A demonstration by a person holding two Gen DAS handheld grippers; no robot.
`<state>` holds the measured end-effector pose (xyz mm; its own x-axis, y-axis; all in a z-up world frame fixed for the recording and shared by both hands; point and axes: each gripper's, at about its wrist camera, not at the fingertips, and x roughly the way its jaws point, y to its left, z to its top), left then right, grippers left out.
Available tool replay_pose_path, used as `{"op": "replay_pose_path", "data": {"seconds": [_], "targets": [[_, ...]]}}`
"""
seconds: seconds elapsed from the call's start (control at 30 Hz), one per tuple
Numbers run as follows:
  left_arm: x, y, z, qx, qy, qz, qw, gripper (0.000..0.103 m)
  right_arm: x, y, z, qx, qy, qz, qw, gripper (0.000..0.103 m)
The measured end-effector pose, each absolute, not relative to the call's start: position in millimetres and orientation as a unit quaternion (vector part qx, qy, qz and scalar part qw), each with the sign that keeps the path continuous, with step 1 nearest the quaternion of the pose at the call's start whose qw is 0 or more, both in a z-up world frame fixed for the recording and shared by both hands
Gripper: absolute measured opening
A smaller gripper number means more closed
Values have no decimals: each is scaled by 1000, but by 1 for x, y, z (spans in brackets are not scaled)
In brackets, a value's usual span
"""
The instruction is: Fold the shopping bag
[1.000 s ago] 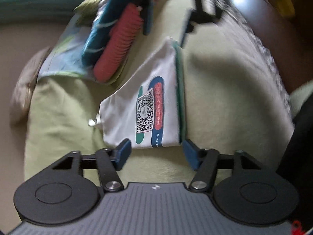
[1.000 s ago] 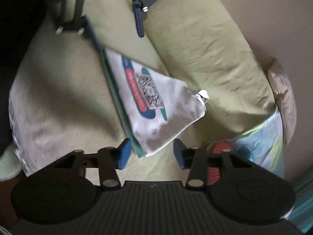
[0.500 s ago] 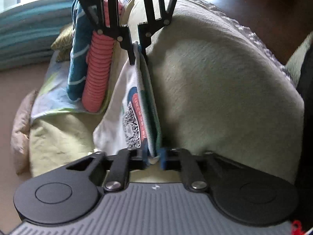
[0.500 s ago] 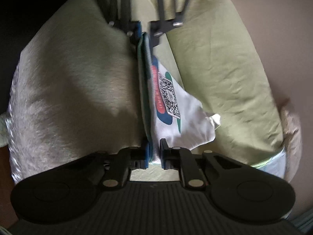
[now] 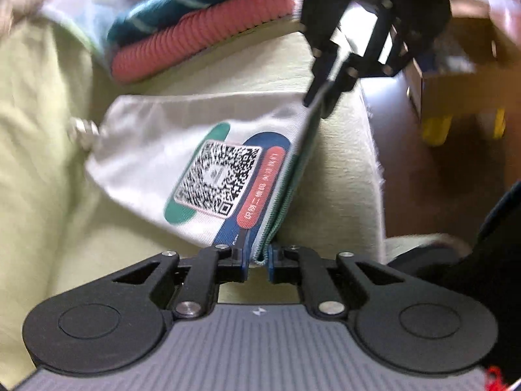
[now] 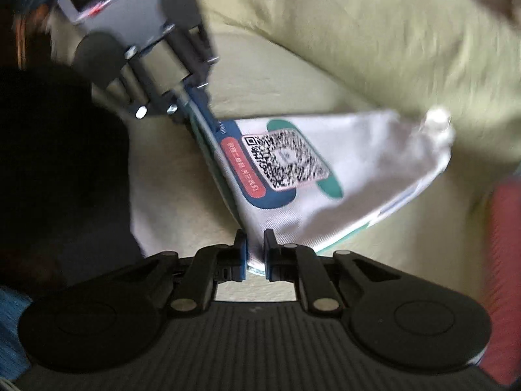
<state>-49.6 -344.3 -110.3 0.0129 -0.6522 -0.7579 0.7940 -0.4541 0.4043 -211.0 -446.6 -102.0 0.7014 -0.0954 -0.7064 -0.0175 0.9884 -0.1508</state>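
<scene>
- White fabric shopping bag with a QR-code print (image 5: pixel 202 163) stretches above the pale green cushion (image 5: pixel 42 150); left gripper (image 5: pixel 259 262) pinches its near corner, right gripper (image 5: pixel 320 102) its far corner.
- Right wrist view: right gripper (image 6: pixel 255 257) clamps the bag's (image 6: pixel 358 176) corner.

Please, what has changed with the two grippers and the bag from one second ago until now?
One second ago both grippers were open, one at each end of the bag's green-trimmed edge. Now the left gripper and the right gripper are each shut on a corner of the shopping bag and have raised that edge, so the bag hangs slanted. The green cover and the folded textiles stayed in place.
</scene>
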Motion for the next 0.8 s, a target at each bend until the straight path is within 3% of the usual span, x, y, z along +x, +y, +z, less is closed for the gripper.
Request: {"op": "replay_pose_path", "data": {"seconds": [0.23, 0.47, 0.6, 0.7, 0.8], "targets": [[-3, -366, -98, 407, 225, -725, 507, 12, -204, -511, -101, 139, 386, 1, 912, 9], [19, -379, -98, 351, 299, -727, 508, 16, -211, -538, -119, 306, 385, -13, 871, 11], [22, -372, -96, 331, 314, -716, 528, 21, -203, -549, -123, 350, 407, -23, 844, 9], [12, -357, -82, 351, 277, -694, 564, 22, -201, -555, -126, 375, 417, -30, 828, 8], [-7, -337, -63, 379, 215, -676, 594, 13, -197, -557, -127, 384, 428, -33, 818, 7]]}}
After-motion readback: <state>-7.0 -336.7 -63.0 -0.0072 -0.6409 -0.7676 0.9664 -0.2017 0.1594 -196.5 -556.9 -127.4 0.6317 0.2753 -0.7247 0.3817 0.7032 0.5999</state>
